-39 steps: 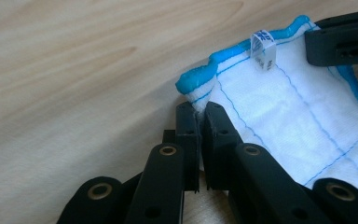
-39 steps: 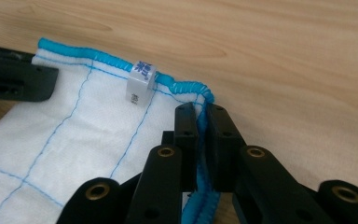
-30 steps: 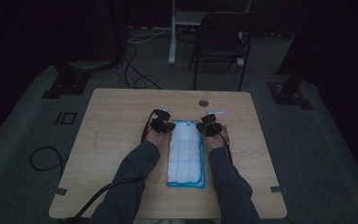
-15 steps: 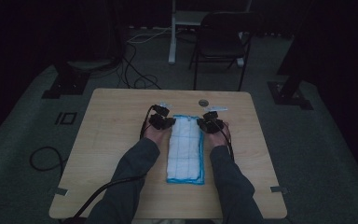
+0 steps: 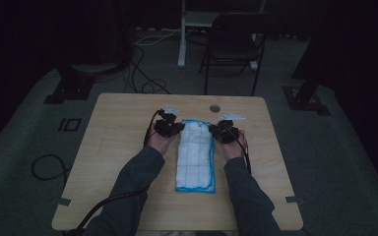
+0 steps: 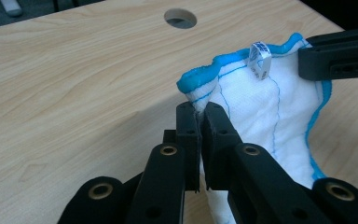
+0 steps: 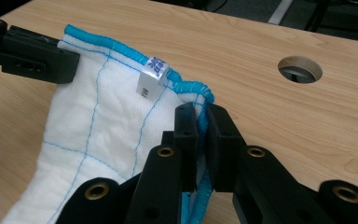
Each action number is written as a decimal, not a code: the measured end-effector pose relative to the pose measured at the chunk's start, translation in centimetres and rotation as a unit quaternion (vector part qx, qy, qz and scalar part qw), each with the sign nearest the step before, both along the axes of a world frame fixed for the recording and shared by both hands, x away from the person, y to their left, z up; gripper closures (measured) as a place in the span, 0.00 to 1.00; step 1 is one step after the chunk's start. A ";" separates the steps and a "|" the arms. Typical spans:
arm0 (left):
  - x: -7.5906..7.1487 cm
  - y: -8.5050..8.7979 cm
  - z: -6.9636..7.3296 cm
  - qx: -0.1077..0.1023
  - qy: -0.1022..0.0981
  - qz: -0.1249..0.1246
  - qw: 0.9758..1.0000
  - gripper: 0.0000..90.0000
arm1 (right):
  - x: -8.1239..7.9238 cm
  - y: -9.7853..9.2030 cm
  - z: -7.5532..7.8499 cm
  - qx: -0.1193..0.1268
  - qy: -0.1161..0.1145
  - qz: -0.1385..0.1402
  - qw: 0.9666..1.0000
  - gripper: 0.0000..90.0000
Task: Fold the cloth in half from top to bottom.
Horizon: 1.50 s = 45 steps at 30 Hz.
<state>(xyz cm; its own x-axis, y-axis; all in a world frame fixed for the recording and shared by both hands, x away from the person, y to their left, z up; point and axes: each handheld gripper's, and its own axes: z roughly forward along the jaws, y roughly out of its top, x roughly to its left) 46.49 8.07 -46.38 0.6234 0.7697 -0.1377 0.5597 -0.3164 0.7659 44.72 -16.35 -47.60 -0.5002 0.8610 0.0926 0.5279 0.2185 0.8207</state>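
So both grippers were clamped on the towel (image 5: 195, 155). Left gripper (image 6: 199, 116) pinched one far corner, right gripper (image 7: 202, 116) the other

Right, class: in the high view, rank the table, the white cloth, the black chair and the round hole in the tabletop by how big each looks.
1. table
2. chair, though it stands farther from the camera, so its true size is unsure
3. cloth
4. hole
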 end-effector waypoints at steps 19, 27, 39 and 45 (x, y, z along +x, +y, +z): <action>-3.1 1.1 0.3 -0.021 -0.014 -0.018 1.000 0.96 | -3.0 -0.1 0.5 0.012 -0.019 0.021 1.000 0.93; -3.9 1.3 0.3 -0.027 -0.017 -0.025 0.999 0.96 | -3.8 -0.1 0.8 0.011 -0.022 0.026 0.999 0.93; -6.0 1.6 0.3 -0.040 -0.037 -0.035 0.998 0.96 | -5.7 -0.4 0.8 0.024 -0.032 0.033 0.999 0.93; -6.7 1.8 0.1 -0.045 -0.038 -0.039 0.998 0.96 | -6.3 -0.5 0.6 0.029 -0.032 0.036 0.998 0.93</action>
